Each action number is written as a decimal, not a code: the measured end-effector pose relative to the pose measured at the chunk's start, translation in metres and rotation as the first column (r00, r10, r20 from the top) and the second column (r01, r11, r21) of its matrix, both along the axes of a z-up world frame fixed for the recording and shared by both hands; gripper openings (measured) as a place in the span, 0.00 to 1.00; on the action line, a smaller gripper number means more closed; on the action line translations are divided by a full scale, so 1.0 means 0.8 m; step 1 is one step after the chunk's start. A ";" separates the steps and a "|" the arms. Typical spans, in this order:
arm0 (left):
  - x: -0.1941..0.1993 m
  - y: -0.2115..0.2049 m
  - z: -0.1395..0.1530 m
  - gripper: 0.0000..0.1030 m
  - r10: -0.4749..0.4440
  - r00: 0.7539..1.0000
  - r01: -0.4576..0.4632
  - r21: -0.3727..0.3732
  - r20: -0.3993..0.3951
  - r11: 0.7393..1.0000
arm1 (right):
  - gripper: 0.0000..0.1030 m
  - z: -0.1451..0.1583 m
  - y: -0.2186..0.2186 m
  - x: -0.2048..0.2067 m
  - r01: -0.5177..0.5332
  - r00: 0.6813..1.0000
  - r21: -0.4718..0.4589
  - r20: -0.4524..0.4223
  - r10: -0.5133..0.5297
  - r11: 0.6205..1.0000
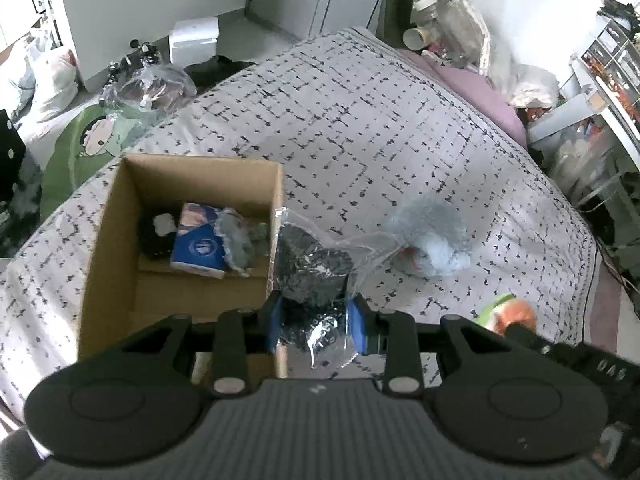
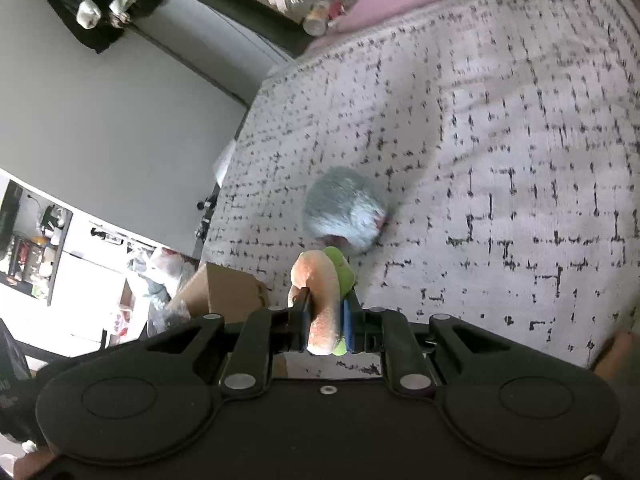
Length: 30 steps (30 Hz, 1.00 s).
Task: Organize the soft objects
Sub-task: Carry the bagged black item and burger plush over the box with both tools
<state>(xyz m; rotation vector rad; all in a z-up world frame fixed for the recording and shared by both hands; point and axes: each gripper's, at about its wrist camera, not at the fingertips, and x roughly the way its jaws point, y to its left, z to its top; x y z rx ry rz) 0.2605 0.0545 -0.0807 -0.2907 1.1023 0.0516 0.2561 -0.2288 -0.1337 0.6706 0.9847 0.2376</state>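
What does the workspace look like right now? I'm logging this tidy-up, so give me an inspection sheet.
Surface: bed with a dashed-pattern cover.
Job's things: open box on the bed holding a blue pack and dark and grey soft items; blue plush lying on the cover right of the box.
Clutter: bottles and bags at the far end of the bed.
Grippers: left tongs shut on a bagged dark item beside the box; right tongs shut on an orange-green plush.
Cables: nothing seen.
Surroundings: green mat, bags and a white unit on the floor; shelving to the right.
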 end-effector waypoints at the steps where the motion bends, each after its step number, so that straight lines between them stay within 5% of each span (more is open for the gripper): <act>1: -0.004 0.006 0.001 0.32 0.007 1.000 -0.007 -0.003 0.006 1.000 | 0.15 0.005 0.005 -0.001 -0.004 1.000 -0.006 0.012 0.004 1.000; 17: -0.033 0.098 -0.003 0.32 0.125 0.992 -0.124 -0.069 0.009 0.990 | 0.16 0.039 0.107 -0.003 -0.132 0.989 -0.072 0.054 0.136 0.989; 30: -0.053 0.140 -0.026 0.33 0.174 0.983 -0.179 -0.078 -0.065 0.981 | 0.16 0.044 0.173 0.016 -0.240 0.969 -0.085 0.034 0.244 0.967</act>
